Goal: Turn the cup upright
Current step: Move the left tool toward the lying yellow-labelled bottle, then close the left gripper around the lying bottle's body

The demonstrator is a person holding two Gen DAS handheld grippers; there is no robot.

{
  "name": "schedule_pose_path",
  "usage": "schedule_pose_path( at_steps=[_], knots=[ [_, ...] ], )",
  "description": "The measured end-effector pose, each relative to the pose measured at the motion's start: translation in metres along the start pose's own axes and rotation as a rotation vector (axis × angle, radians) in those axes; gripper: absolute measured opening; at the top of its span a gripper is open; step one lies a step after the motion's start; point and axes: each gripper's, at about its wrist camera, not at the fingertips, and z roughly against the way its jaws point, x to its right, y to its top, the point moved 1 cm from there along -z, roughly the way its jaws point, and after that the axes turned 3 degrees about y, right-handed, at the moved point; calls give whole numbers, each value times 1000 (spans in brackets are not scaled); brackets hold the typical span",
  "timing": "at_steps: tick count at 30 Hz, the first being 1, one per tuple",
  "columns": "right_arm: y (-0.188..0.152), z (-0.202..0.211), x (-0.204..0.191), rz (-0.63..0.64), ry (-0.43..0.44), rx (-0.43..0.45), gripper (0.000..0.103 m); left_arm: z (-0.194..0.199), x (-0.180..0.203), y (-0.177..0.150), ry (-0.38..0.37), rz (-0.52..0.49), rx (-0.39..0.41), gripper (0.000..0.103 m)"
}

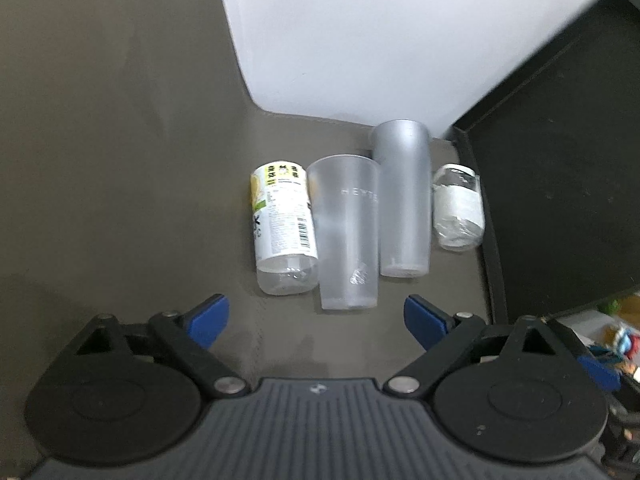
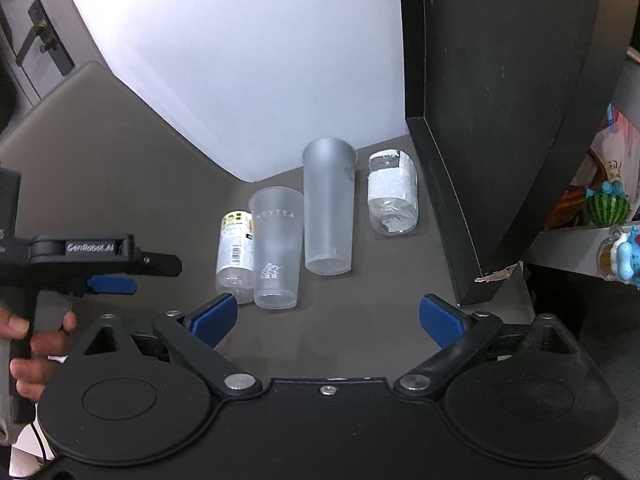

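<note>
On the counter (image 1: 120, 160), in a row near the white wall (image 1: 360, 40): labelled bottle (image 1: 282, 216), clear cup (image 1: 346, 232), taller frosted cup (image 1: 404, 200), small wrapped bottle (image 1: 458, 208). All four apparently lying on their sides, the two cups side by side, touching or nearly so, mouths toward the wall and bases toward the cameras. Cannot tell which cup is meant; the clear one lies nearest.

Left hand-held gripper (image 1: 316, 314): jaws wide apart, holding nothing, just short of the clear cup's base. Right hand-held gripper (image 2: 328, 316): likewise spread and empty, a little further back, roughly centred between the two cups.

Judged as the approach before the grasp. For a clean flip:
- Straddle one cup only, near its middle, keeping the fingers off the neighbour pressed alongside.
- Close gently; thin plastic probably buckles and slips under a hard squeeze.
- Lift clear before turning, then set the base flat on bare counter, away from the bottles, which look ready to roll.

Only in the right wrist view: the left hand-held gripper from the side, the person's hand (image 2: 36, 340) on its grip, a door handle (image 2: 38, 36), a watermelon toy (image 2: 606, 208) beyond the black panel (image 2: 500, 120). Only in the left wrist view: the labelled bottle's full length, unobstructed.
</note>
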Motion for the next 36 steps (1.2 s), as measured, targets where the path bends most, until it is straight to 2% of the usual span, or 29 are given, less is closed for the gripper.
schedule_pose_path(
  at_steps=[12, 14, 16, 29, 34, 36],
  knots=[
    [8, -26, 14, -59, -18, -57, 97, -56, -4, 21, 43, 34, -95, 91],
    [9, -30, 13, -60, -15, -71, 93, -66, -4, 24, 59, 32, -107, 91],
    [10, -34, 13, -66, -5, -86, 89, -74, -5, 27, 68, 42, -113, 91],
    [24, -41, 6, -2, -5, -180, 89, -114, -9, 41, 108, 110, -114, 86],
    [36, -32, 3, 37, -10, -182, 89, -124, -16, 40, 87, 174, -116, 82],
    [39, -30, 2, 55, -17, -188, 89, -130, -21, 37, 81, 205, -134, 73]
  ],
)
